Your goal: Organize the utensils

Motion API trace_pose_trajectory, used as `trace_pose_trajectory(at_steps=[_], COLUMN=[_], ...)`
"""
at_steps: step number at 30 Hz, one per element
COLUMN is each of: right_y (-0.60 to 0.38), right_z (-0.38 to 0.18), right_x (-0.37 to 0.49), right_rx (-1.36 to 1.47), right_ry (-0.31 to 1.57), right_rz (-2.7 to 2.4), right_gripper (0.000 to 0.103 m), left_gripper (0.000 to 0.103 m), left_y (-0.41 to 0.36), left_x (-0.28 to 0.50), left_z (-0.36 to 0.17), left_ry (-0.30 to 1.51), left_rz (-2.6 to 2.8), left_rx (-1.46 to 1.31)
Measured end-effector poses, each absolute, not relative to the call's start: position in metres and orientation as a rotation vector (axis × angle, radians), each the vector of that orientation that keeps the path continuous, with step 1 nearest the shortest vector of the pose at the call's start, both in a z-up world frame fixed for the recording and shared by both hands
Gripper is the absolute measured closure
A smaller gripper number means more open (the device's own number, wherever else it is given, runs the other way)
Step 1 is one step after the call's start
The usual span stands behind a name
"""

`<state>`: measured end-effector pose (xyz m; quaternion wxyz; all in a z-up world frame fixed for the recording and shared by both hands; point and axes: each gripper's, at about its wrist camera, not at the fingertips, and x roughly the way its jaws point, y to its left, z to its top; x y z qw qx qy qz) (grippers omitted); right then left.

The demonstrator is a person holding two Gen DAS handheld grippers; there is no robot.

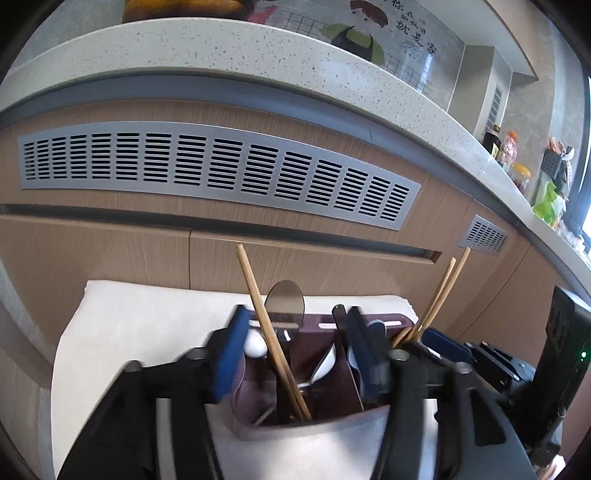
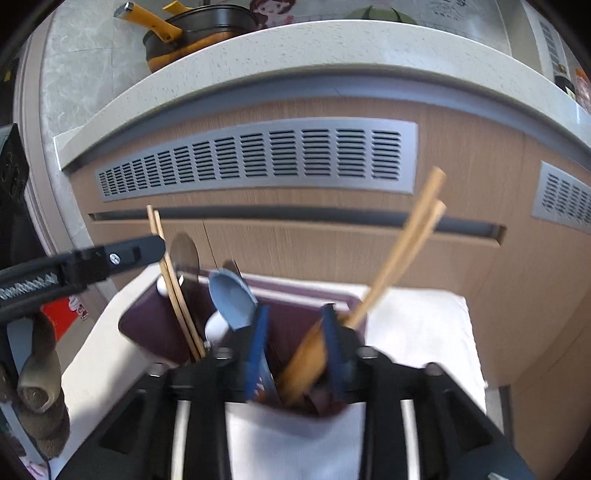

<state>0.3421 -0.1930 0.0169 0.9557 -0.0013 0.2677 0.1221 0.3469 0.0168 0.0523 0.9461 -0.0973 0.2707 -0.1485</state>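
Chinese characters are showing on the backsplash poster [image 1: 406, 33] (cartoon figures too). The maroon utensil holder [image 2: 295, 317] is sitting mid-cloth on a white cloth [image 1: 147, 325] below the speckled countertop [image 1: 258, 48]. The left gripper [image 1: 295, 354] is hanging wide open, empty; the right gripper [image 2: 295, 350] is gaping loosely around chopsticks [image 2: 399, 254].

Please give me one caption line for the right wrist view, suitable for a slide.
Right gripper open around a pair of wooden chopsticks in the purple utensil holder on a white cloth.

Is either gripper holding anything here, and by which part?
Right gripper has the pair of wooden chopsticks between its fingers near their lower ends; contact unclear. Left gripper holds nothing.
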Motion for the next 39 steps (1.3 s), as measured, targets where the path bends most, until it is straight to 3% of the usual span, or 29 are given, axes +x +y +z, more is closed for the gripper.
trace_pose_trajectory(at_steps=[2,5,10,14,22,25,39], right_y=[-0.197,-0.203,-0.21,-0.217,-0.219,-0.217,-0.212], right_z=[0.016,0.014,0.015,0.013,0.007,0.002,-0.01], right_x=[0.332,0.308,0.268,0.234,0.174,0.151,0.098], right_rx=[-0.002,-0.003,0.014,0.034,0.01,0.001,-0.011], right_ry=[0.549,0.545,0.532,0.533,0.503,0.478,0.395], right_rz=[0.233,0.208,0.185,0.171,0.122,0.102,0.051], right_gripper=[0.054,0.039,0.023,0.016,0.014,0.005,0.001], left_gripper=[0.042,0.03,0.007,0.001,0.0,0.0,0.0], left_y=[0.016,0.015,0.013,0.01,0.002,0.0,-0.011], left_x=[0.34,0.322,0.285,0.251,0.161,0.132,0.092], left_z=[0.053,0.053,0.044,0.032,0.014,0.007,-0.012], left_ry=[0.556,0.554,0.55,0.548,0.401,0.372,0.453], left_rz=[-0.296,-0.282,-0.245,-0.201,-0.07,-0.064,-0.035], left_rx=[-0.189,-0.182,-0.161,-0.15,-0.07,-0.053,-0.021])
